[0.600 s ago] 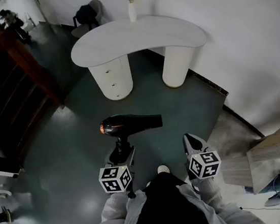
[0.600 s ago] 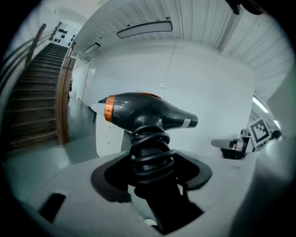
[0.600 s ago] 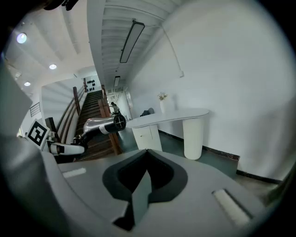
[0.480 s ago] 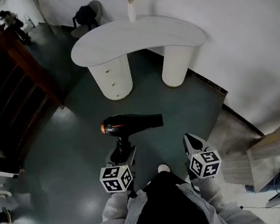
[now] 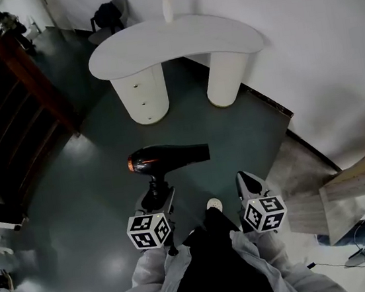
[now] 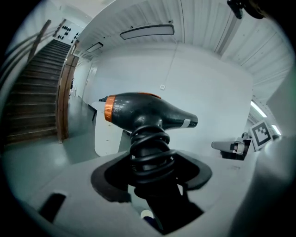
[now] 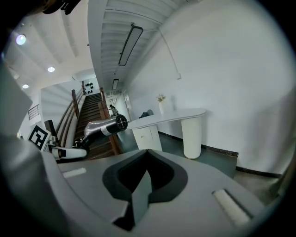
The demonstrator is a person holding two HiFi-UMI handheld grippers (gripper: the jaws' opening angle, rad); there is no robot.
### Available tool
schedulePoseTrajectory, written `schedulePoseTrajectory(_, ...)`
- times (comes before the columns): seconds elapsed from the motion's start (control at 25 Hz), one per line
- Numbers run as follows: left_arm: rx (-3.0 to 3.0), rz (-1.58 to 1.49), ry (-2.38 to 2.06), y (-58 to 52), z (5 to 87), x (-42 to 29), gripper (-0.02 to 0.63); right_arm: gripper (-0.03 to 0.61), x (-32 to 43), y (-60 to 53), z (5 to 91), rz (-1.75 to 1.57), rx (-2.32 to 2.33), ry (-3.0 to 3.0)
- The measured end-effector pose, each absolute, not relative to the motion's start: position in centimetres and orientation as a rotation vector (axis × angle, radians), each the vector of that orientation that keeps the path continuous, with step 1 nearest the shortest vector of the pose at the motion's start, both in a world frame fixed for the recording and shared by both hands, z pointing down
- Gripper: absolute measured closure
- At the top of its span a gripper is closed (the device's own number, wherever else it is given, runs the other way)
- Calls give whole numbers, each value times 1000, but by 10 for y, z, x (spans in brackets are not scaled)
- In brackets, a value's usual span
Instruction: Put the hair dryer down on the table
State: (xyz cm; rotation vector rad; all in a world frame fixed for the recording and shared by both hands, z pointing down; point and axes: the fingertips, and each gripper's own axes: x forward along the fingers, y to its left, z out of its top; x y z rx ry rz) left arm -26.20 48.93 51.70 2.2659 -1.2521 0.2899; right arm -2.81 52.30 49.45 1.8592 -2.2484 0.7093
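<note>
— How is the left gripper [image 5: 157,199] sitting?
— It is pointing forward, its jaws clamping the hair dryer [image 5: 168,158] by the handle.
— And the right gripper [image 5: 244,179]?
— It is hanging level alongside, jaws pressing together, gripping nothing.

White walls [image 5: 320,50], glossy dark floor [image 5: 77,209].
Curved white table [image 5: 175,43] at twelve o'clock, vase [image 5: 167,8] on it; wooden staircase [image 5: 6,125] at ten.

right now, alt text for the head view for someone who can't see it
The left gripper holds a black hair dryer by its handle above a dark floor. The right gripper is empty; a white table with a vase stands ahead.
</note>
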Motion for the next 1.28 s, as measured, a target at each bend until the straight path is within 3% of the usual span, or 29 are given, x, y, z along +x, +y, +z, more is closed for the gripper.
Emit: schedulePoseTrajectory(1.28,2193,234,-1428,209,515,-166,339,568,71,214,489,634,1697,-2398)
